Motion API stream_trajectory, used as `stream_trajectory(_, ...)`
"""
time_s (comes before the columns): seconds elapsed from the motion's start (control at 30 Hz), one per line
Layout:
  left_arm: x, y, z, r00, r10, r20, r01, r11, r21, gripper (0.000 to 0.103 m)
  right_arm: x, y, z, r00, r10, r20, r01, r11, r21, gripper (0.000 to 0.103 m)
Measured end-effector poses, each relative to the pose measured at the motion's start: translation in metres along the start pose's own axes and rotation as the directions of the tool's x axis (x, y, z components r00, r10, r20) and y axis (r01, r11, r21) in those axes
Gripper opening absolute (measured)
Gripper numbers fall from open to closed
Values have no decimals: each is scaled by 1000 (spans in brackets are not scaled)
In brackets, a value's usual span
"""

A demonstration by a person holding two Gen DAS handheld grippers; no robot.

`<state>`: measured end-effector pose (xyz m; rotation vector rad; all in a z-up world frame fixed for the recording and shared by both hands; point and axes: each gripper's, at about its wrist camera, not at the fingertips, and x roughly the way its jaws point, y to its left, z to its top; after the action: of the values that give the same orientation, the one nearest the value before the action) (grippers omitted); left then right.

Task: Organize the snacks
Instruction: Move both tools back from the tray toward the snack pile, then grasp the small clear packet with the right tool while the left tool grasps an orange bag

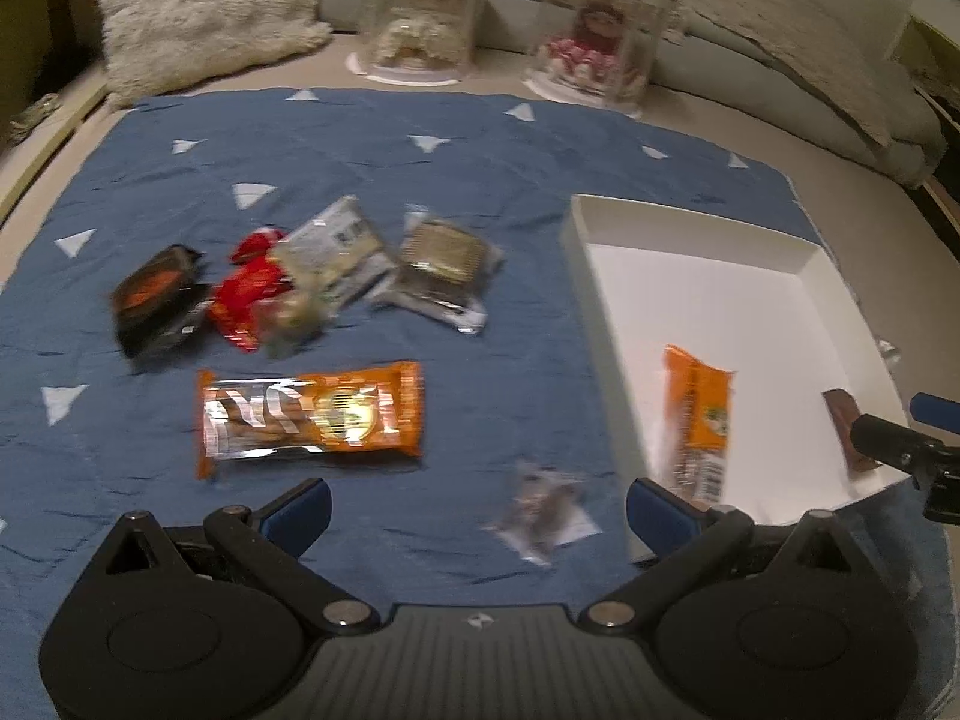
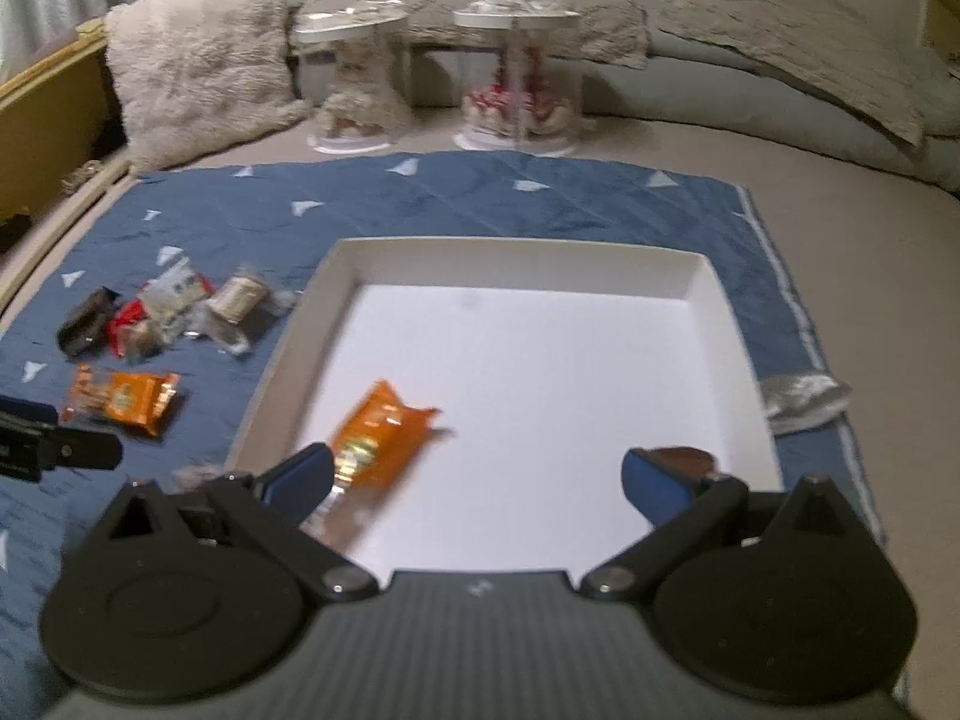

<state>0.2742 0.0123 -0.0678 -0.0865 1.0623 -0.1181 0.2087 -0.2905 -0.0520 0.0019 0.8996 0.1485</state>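
A white open box [image 2: 708, 300] lies on the blue cloth [image 1: 420, 150]. Inside it lie an orange snack pack [image 2: 378, 438] and a brown bar [image 1: 846, 432]. My right gripper [image 2: 480, 474] hovers open over the box's near edge, with the orange pack beside its left finger and not gripped. My left gripper [image 1: 477, 510] is open and empty above the cloth, just behind a small dark wrapped snack [image 1: 540, 510]. A second orange pack [image 1: 312, 411] lies ahead of it to the left. Farther off sit black [image 1: 156, 300], red [image 1: 249, 294], grey [image 1: 336, 246] and brown-biscuit [image 1: 444, 264] packs.
Two clear lidded jars [image 2: 354, 84] [image 2: 516, 78] with figures inside stand beyond the cloth. A fluffy cushion [image 2: 198, 54] leans at the back left. A silver wrapper [image 2: 804, 399] lies right of the box. Grey bedding surrounds the cloth.
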Motion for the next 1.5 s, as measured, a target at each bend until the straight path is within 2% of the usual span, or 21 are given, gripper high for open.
stream_trajectory(0.5,-20,88,-7,999,39,34,-36,995,-96,103,20,99,9,994,113,-6,-113,992,-61,103)
stream_trajectory(0.67,-15,104,-3,999,29,28,-23,980,-196,103,34,129,10,981,188,-55,-193,976,-101,102)
stream_trajectory(0.7,-13,106,-1,999,25,29,-18,974,-224,103,36,134,10,973,221,-72,-228,969,-101,101)
stream_trajectory(0.77,-9,109,3,999,16,35,-6,963,-271,103,44,140,13,957,269,-108,-280,955,-102,82)
stream_trajectory(0.87,-2,109,10,998,4,62,15,952,-305,103,56,152,12,951,259,-166,-283,949,-137,67)
stream_trajectory(1.0,8,108,20,990,-60,124,97,944,-316,103,71,159,12,945,256,-202,-290,943,-163,65)
stream_trajectory(1.13,23,104,27,990,-67,126,102,950,-296,103,85,161,12,940,252,-231,-299,934,-194,65)
stream_trajectory(1.33,39,98,40,981,-67,183,98,981,-169,103,102,158,11,931,237,-277,-306,921,-242,65)
stream_trajectory(1.5,57,95,43,982,-102,156,122,985,-122,103,115,165,8,923,238,-303,-332,891,-311,65)
